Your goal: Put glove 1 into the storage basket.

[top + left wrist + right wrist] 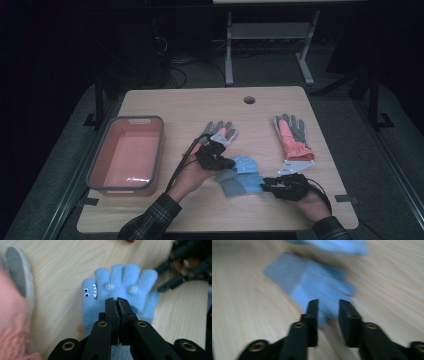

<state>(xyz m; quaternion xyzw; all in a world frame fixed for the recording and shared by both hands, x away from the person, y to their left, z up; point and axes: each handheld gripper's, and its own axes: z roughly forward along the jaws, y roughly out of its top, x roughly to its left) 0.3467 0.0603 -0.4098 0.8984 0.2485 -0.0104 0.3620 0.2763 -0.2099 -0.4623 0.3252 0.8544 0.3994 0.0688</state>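
Observation:
Two light blue gloves lie at the table's middle. The one with a small toothed face (246, 162) (120, 282) has my left gripper (227, 162) (117, 301) shut on its palm, its fingers spread away from the jaws. The plain blue glove (240, 184) (312, 277) lies just in front of it, blurred in the right gripper view. My right gripper (265, 184) (328, 315) comes at it from the right with its jaws apart; a blue fingertip sits in the gap and the pads do not press it.
A grey-rimmed pink bin (161, 150) stands at the left. One grey-and-pink glove (220, 131) (15, 302) lies behind my left hand, another (291, 135) at the right. A round hole (249, 99) is near the table's far edge.

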